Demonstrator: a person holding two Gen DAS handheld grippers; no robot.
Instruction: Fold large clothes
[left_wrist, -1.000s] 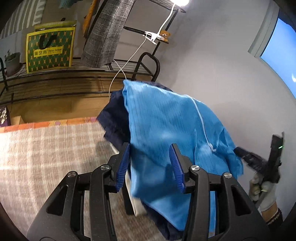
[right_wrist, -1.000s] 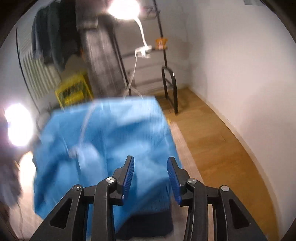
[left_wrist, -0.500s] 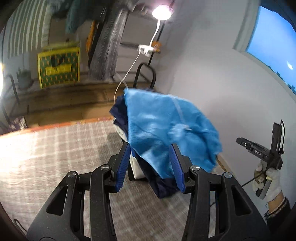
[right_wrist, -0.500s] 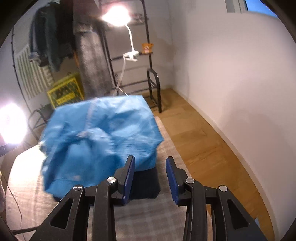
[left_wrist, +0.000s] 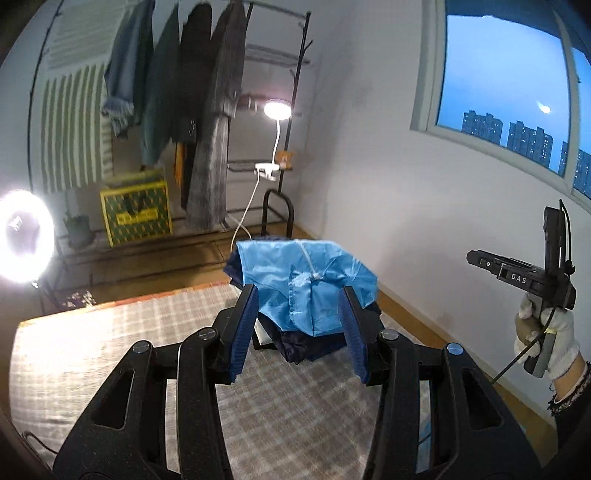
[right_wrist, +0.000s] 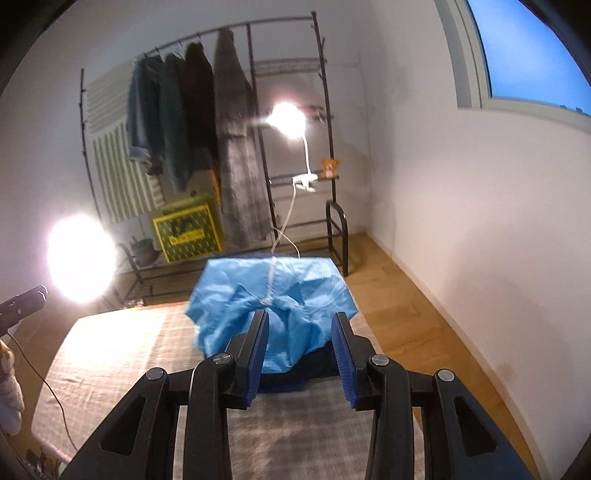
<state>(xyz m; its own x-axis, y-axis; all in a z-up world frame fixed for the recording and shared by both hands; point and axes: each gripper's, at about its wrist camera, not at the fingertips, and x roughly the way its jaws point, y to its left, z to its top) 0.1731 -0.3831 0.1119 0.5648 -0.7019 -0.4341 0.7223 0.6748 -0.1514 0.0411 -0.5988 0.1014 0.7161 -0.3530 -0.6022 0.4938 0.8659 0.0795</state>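
With both grippers' fingers released and empty, the crumpled light-blue garment atop the dark clothes pile likely needs grasping next.

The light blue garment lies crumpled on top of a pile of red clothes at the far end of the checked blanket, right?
Not quite: the clothes under the light blue garment are dark navy, not red, as the left wrist view shows. The rest holds: it lies crumpled on that pile at the far end of the checked blanket.
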